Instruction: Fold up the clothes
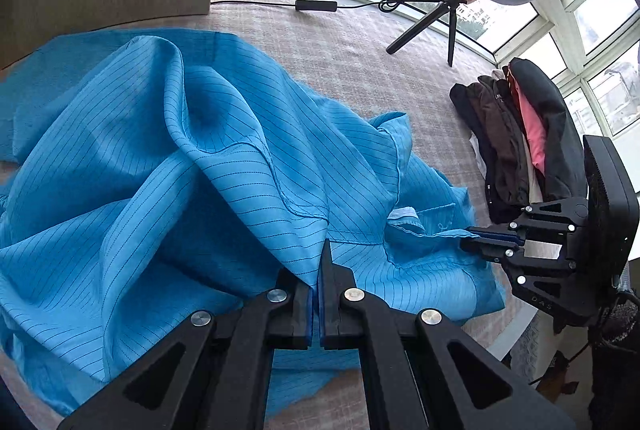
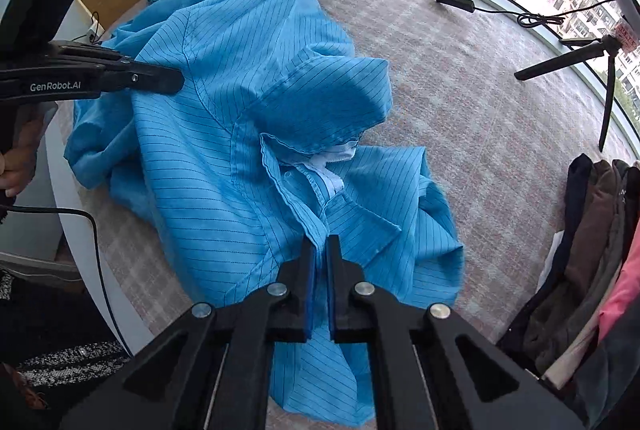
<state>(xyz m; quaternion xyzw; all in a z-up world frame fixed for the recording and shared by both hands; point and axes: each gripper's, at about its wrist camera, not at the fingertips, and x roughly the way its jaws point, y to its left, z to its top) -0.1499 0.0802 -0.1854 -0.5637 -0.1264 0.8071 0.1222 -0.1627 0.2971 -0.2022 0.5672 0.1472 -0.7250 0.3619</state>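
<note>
Blue striped garment (image 1: 168,166) lay crumpled on the desk (image 1: 360,42), bunched from the near edge toward the far wall side, with no clear long axis. Left claw (image 1: 318,294) was pressed together, pinching a raised fold of the blue cloth, which tented up to its tips. Right claw (image 2: 320,290) was also clamped, with blue fabric caught between its pads near the white-lined collar (image 2: 334,166). In the left view the right claw (image 1: 476,240) gripped the garment's edge on the window side. Stack of dark and pink clothes (image 1: 516,138) sat apart near the desk's window edge.
</note>
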